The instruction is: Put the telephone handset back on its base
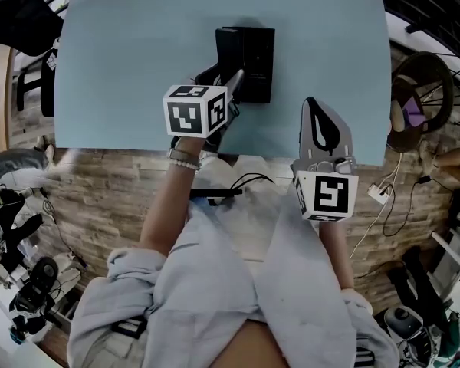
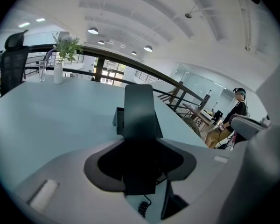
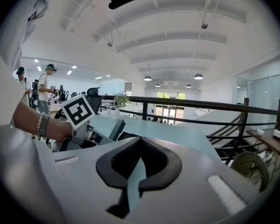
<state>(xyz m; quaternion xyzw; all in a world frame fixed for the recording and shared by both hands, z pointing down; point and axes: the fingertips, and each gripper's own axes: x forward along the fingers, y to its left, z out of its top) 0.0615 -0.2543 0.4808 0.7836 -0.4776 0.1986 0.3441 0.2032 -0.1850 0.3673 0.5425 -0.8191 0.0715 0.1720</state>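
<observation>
The black telephone base (image 1: 257, 64) lies on the light blue table (image 1: 123, 67), a little beyond the table's middle. My left gripper (image 1: 228, 90) is just in front of the base and shut on the black handset (image 2: 140, 111). The handset sticks up out of the jaws, and its coiled cord (image 2: 143, 209) hangs below. In the left gripper view the base (image 2: 118, 121) shows only as a dark edge behind the handset. My right gripper (image 1: 311, 104) hovers over the table's near right part, shut and empty. From the right gripper view the left gripper (image 3: 78, 110), the handset (image 3: 115, 129) and the base (image 3: 130, 136) lie to the left.
A vase with a plant (image 2: 59, 59), a glass (image 2: 42, 71) and a black office chair (image 2: 14, 62) stand at the table's far end. A railing (image 3: 186, 101) runs behind the table. A wicker chair (image 1: 422, 90) and cables (image 1: 383, 194) are to the right, off the table.
</observation>
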